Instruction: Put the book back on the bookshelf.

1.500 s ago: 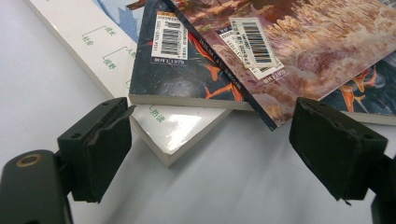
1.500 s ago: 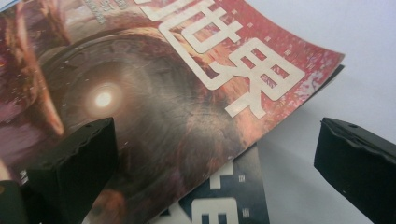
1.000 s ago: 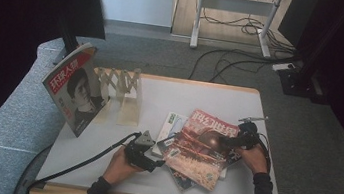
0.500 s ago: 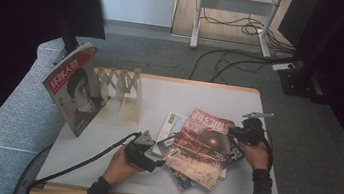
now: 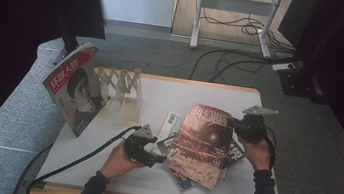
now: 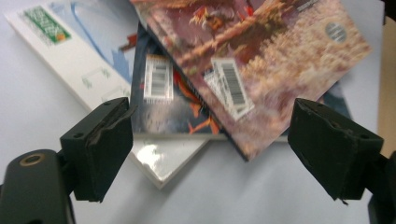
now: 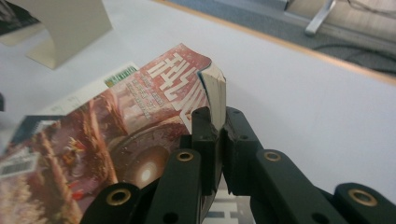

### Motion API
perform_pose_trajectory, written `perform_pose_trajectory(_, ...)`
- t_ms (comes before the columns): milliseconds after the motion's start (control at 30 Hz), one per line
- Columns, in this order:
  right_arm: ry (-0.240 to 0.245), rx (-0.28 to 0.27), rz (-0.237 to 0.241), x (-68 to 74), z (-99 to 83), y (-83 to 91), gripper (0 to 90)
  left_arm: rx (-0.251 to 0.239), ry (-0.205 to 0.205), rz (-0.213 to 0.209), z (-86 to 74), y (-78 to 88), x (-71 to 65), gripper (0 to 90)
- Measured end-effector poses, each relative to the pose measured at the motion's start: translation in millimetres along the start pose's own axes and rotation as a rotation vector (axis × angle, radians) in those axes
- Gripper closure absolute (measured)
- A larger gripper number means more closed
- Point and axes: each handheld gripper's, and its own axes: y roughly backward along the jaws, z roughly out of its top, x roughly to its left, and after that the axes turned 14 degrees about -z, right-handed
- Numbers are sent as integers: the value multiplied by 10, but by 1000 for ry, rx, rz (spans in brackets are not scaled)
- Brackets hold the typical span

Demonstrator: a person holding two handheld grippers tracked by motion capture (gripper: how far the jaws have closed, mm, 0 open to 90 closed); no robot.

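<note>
A red magazine (image 5: 203, 140) lies on top of a loose pile and tilts up at its right edge. My right gripper (image 5: 233, 127) is shut on that edge; its jaws have just been closing, and the right gripper view shows them (image 7: 218, 122) pinching the thick page edge of the red magazine (image 7: 140, 121). My left gripper (image 5: 160, 160) hangs open at the pile's near left corner. In the left gripper view its jaws (image 6: 212, 112) stand wide apart above the red magazine (image 6: 261, 56), a dark blue magazine (image 6: 163, 107) and a white booklet (image 6: 70, 56), touching none.
A wooden rack (image 5: 121, 90) stands at the back left of the white table (image 5: 160, 95). A red-covered magazine (image 5: 74, 90) stands upright against it. Black cable (image 5: 76, 157) trails from the left gripper over the near edge.
The right gripper closed on the red magazine's right edge and rose, lifting that side off the pile. The left gripper rose slightly and stayed open.
</note>
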Motion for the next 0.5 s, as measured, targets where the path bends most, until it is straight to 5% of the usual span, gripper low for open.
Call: perform_pose_trajectory(500,106,-137,50,310,300,472,832,29,-69,-20,520,240,11,205)
